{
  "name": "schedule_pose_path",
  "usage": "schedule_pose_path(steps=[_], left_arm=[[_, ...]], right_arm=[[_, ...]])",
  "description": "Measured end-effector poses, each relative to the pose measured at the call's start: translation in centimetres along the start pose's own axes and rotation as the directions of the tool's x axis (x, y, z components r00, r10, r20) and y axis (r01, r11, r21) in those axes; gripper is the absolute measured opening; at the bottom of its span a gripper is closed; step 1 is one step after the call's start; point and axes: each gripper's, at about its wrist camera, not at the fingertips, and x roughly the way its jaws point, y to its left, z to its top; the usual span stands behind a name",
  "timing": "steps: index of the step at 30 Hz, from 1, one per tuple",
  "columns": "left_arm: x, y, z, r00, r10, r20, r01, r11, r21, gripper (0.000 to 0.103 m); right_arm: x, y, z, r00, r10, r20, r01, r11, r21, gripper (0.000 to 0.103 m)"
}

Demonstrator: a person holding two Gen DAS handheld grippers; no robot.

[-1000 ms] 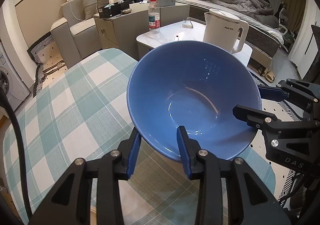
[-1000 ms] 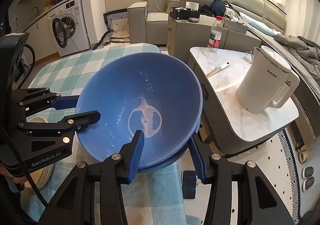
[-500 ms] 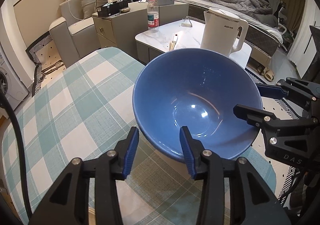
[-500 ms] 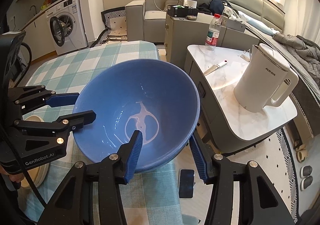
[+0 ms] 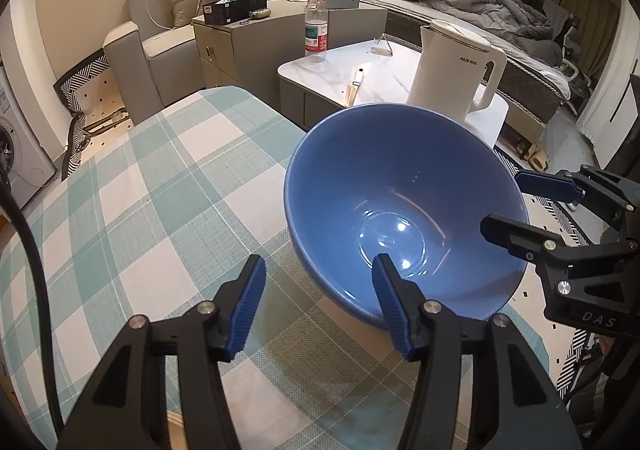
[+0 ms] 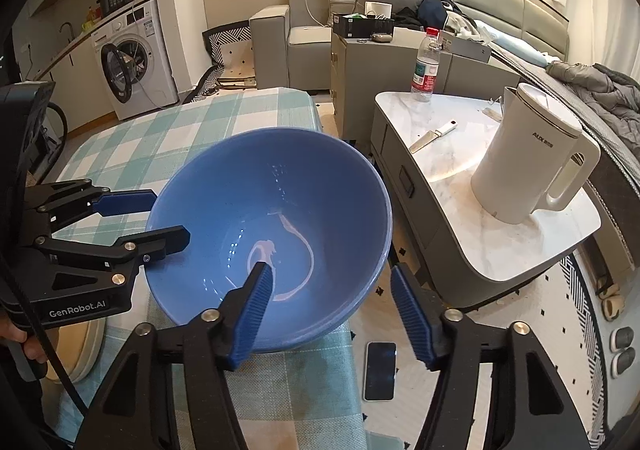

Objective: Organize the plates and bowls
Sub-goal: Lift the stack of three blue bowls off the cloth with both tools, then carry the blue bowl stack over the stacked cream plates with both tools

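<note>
Behind blue bowl [image 6: 320, 186], table edge hidden

My left gripper [image 5: 316, 306] is matte black, built of angular, triangulated linkage arms with cut-out windows, and its fingers [image 5: 249, 302] carry ribbed royal-blue pads. Round silver screw heads sit at each pivot. A thick black cable runs up the left edge of its view. Seen from the other camera, the left body bears white "GenRobot.AI" lettering, and a bit of my bare skin shows at the handle below it. My right gripper [image 6: 332, 310] matches: black arms, silver screws, blue ridged fingers [image 6: 254, 314]. From the left camera, its housing shows pale letters reading "DAS".
</note>
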Motion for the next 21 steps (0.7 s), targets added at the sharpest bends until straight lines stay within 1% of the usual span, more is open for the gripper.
schedule_pose_path(steps=[1,4,5,8,10,15,17,19,21], left_arm=[[0.0,0.0,0.0,1.0,0.001,0.0,-0.001,1.0,-0.002,0.057],[0.1,0.3,0.0,1.0,-0.008,-0.004,0.008,1.0,-0.014,0.059],[0.2,0.4,0.1,1.0,-0.01,-0.007,0.01,1.0,-0.02,0.059],[0.4,0.8,0.1,1.0,-0.004,-0.014,0.004,0.999,-0.038,0.067],[0.5,0.8,0.1,1.0,0.001,-0.016,-0.001,0.999,-0.044,0.078],[0.8,1.3,0.2,1.0,-0.023,-0.02,0.022,0.998,-0.066,0.079],[1.0,1.5,0.3,0.999,-0.027,-0.022,0.026,0.997,-0.076,0.082],[1.1,1.6,0.4,0.999,-0.036,-0.021,0.034,0.996,-0.088,0.09],[1.2,1.7,0.4,0.999,-0.049,-0.02,0.047,0.994,-0.1,0.091]], right_arm=[[0.0,-0.1,0.0,1.0,0.005,0.005,-0.005,1.0,0.005,0.073],[-0.1,-0.5,0.0,1.0,0.017,0.013,-0.018,1.0,0.023,0.077],[-0.1,-0.6,0.0,1.0,0.024,0.016,-0.025,0.999,0.028,0.079],[0.2,-0.9,0.0,0.999,0.04,0.018,-0.041,0.998,0.044,0.082],[0.6,-1.2,0.0,0.999,0.047,0.015,-0.048,0.997,0.058,0.082],[1.2,-1.8,0.2,0.997,0.068,0.021,-0.07,0.994,0.088,0.085],[1.2,-2.0,0.4,0.997,0.078,0.028,-0.08,0.992,0.093,0.09],[1.4,-2.1,0.5,0.996,0.082,0.033,-0.084,0.992,0.093,0.093],[1.5,-2.3,0.5,0.996,0.081,0.032,-0.084,0.992,0.098,0.094]])
